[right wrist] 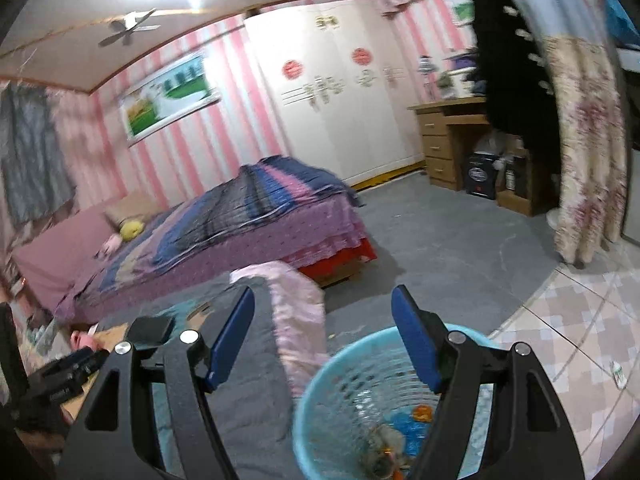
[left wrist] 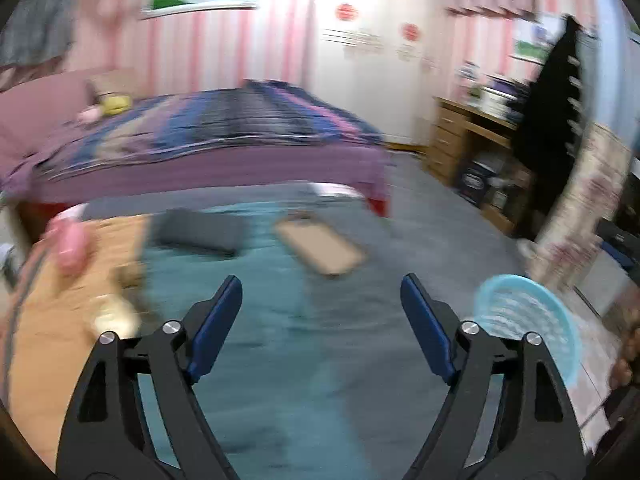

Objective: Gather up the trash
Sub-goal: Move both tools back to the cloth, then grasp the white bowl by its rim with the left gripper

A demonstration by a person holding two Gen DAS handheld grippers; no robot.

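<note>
Both our claws, left [left wrist: 322,300] and right [right wrist: 323,312], gaped wide and empty. The bin [right wrist: 320,408] sat just below the right one; blurred sweeping risked knocking it over.

A teal-grey cloth [left wrist: 260,320] covers the near surface; on it lie a dark grey flat case [left wrist: 200,232] and, apart from it, a tan flat card [left wrist: 320,246]. On the grey floor [right wrist: 440,240] stands a light blue basket [right wrist: 320,384] with scraps inside, beside a draped pink cloth [right wrist: 300,312].
</note>
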